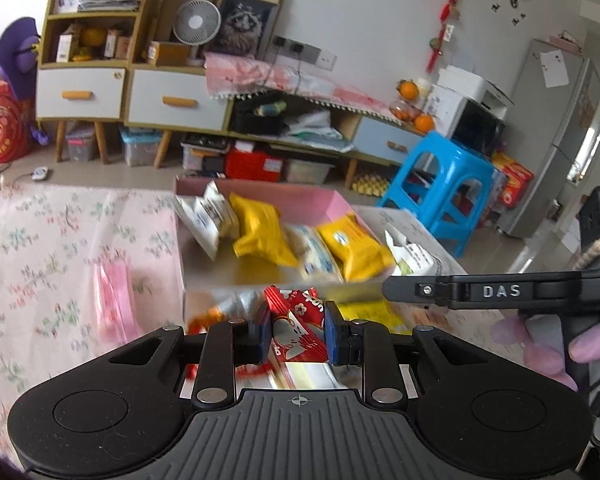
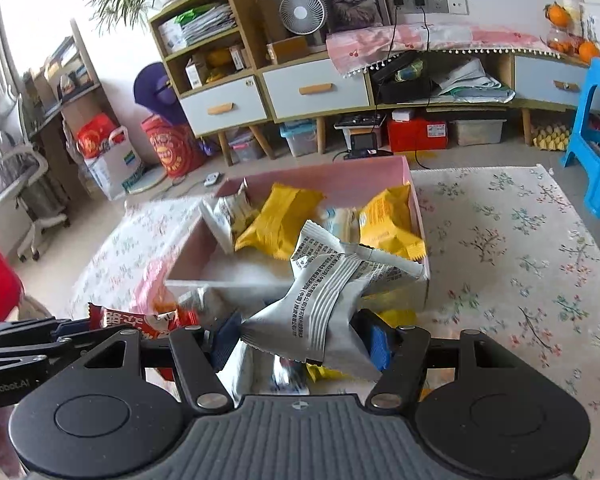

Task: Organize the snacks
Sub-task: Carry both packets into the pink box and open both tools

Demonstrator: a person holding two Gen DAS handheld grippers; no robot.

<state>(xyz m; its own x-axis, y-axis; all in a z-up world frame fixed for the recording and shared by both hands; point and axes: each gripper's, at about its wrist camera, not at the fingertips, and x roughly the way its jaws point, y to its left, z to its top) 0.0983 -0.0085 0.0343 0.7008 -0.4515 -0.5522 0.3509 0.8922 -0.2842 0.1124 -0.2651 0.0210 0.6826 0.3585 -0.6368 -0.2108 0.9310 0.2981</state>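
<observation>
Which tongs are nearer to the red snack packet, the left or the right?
Left. The left tongs are shut on the red snack packet. The right tongs are beside it, holding a grey snack packet.

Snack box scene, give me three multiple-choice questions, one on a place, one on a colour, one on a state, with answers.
1. Where do the yellow packets lie?
A on the stool
B in the pink box
C on the floor
2. What colour is the packet in the left gripper?
A red
B green
C black
3. The right gripper is
A empty
B out of view
C shut on a white packet

B: yellow packets lie inside the pink box.
A: left gripper clamps a red packet.
C: right gripper pinches the white packet.
</observation>
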